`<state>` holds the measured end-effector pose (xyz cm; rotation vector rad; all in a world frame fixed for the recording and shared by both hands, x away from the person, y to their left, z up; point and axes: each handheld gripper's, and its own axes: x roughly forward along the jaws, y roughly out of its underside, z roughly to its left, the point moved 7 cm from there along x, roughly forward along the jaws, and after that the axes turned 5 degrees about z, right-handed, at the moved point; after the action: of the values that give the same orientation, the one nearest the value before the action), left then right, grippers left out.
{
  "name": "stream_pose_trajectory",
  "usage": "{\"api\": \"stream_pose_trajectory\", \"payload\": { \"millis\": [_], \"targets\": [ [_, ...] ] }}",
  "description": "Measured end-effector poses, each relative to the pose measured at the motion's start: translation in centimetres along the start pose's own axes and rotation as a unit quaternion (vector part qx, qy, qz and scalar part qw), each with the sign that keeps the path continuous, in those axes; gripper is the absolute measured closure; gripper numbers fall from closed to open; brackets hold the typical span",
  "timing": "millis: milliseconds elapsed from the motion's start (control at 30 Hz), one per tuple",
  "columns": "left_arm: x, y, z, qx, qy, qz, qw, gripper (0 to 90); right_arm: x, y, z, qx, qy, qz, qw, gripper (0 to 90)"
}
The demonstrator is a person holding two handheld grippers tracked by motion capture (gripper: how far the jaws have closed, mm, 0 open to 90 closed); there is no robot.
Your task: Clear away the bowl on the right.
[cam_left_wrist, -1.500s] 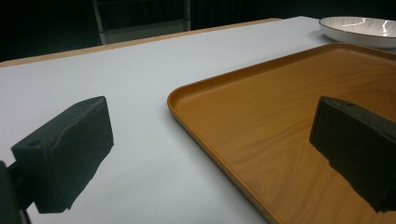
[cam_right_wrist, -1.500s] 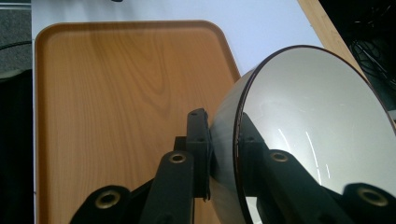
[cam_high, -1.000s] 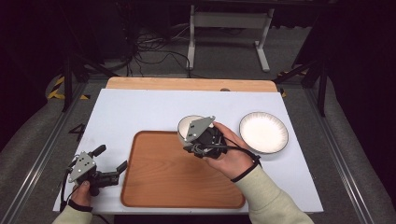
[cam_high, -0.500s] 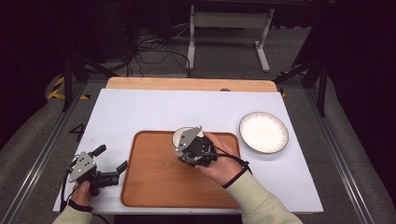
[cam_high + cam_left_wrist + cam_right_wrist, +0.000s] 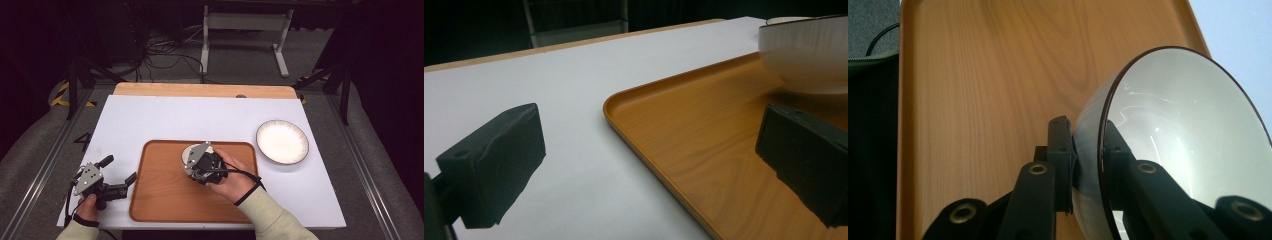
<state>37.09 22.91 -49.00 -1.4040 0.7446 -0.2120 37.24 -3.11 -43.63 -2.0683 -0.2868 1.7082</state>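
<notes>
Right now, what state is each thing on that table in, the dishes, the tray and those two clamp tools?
Bowl: gripped by its rim, tilted, low over the tray.
Right gripper: shut on the bowl's rim, one jaw inside, one outside.
Left gripper: open, nothing between its jaws, at the tray's left edge.
Tray: flat on the table.
Plate: upright, empty, right of the tray.

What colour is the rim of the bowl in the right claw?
Dark, nearly black, edging a white bowl; clearest in the right gripper view.

Dark room; grey floor (image 5: 45, 145); cables (image 5: 165, 55)
</notes>
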Motion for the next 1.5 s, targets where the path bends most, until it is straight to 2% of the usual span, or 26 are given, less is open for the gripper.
{"api": "stream_pose_trajectory", "payload": {
  "millis": [467,1033,1500],
  "targets": [
    [0.0,0.0,0.0,0.000,0.000,0.000,1.0000,0.3,1.0,0.6,0.3,0.003,-0.011,0.007,0.9999,79.8],
    [0.0,0.0,-0.1,0.001,0.000,0.001,1.0000,0.3,1.4,0.9,0.9,-0.001,-0.014,0.003,0.9999,81.3],
    [0.0,0.0,0.0,0.005,0.000,0.001,1.0000,0.3,2.4,1.5,1.7,0.000,-0.037,0.003,0.9993,80.1]
  ]
}}
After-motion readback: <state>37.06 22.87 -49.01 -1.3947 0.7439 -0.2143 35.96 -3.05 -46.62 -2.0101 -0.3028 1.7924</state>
